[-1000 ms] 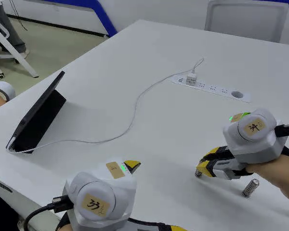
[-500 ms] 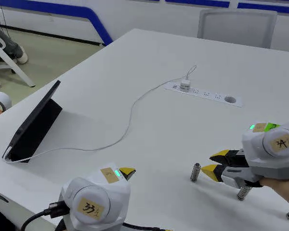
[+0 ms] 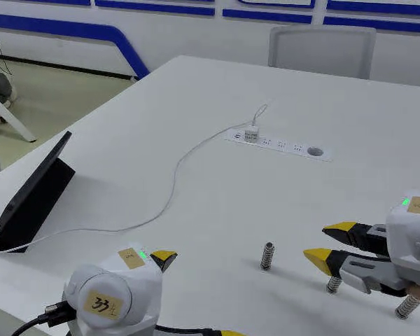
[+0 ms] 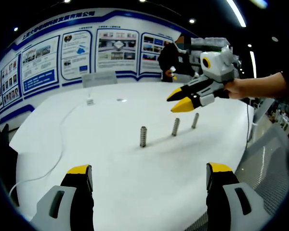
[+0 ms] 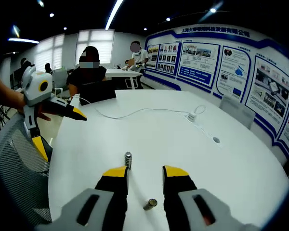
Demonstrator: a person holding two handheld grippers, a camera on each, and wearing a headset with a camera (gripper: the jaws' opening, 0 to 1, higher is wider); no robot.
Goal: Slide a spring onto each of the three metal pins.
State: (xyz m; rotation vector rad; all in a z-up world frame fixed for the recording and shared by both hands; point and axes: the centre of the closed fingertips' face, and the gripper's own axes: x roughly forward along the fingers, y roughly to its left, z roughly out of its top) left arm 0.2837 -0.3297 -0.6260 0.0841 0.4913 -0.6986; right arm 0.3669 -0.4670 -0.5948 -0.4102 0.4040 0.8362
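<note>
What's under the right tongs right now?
One upright spring stands on the white table, beneath the open right tongs. In the head view its top is covered by the lower arm of the tongs.

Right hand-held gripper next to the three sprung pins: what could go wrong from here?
1. The right hand-held gripper hangs open close above the middle pin. A low sweep could topple it, as no base shows under the pins.
2. The far-right pin sits close beneath that gripper's body, so pulling back low could knock it.
3. The left pin stands between both grippers, so the open left hand-held gripper could hit it if it moves in.
</note>
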